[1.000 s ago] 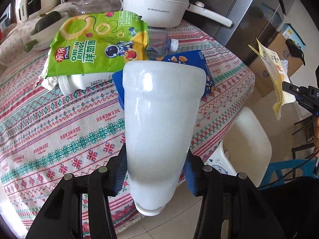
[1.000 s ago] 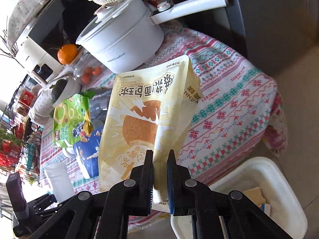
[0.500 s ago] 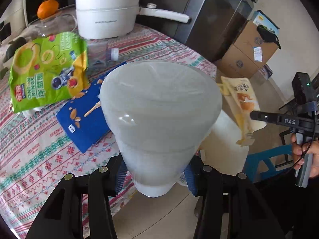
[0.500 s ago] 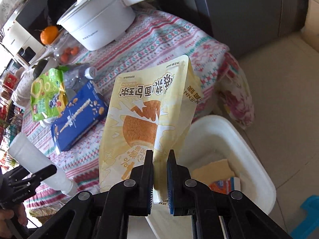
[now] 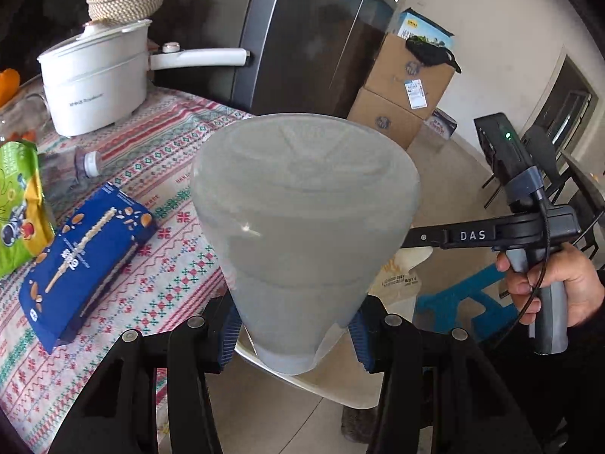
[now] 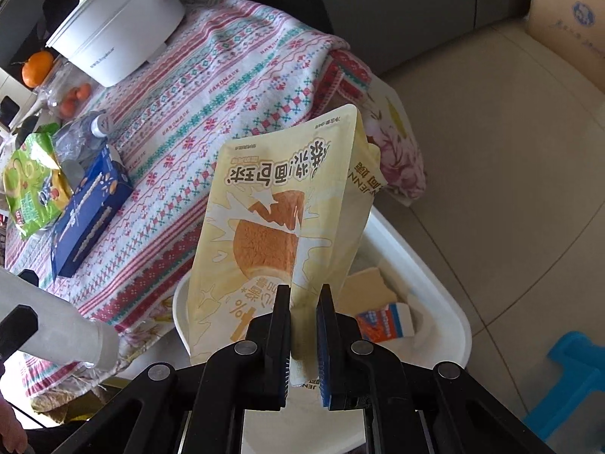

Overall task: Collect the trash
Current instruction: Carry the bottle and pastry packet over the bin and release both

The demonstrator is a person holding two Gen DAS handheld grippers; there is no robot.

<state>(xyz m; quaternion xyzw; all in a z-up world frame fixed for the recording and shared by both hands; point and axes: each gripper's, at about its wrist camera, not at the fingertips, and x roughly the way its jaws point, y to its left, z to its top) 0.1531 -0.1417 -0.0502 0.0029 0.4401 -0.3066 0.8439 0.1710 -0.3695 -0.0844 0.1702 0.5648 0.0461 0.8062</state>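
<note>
Bin [image 6: 446,283] on floor beside table [image 6: 234,87]; pot [image 6: 113,26] at table's far end; box [image 6: 87,208] beside snack bag [image 6: 30,185].

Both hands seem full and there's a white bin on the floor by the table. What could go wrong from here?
1. The right tool pinches only the bottom edge of the yellow snack bag; once released, the floppy bag might catch the white bin's rim and slide out.
2. The left tool grips the frosted bottle near its narrow end, so it may slip.
3. Both tools crowd the bin and could bump.
</note>
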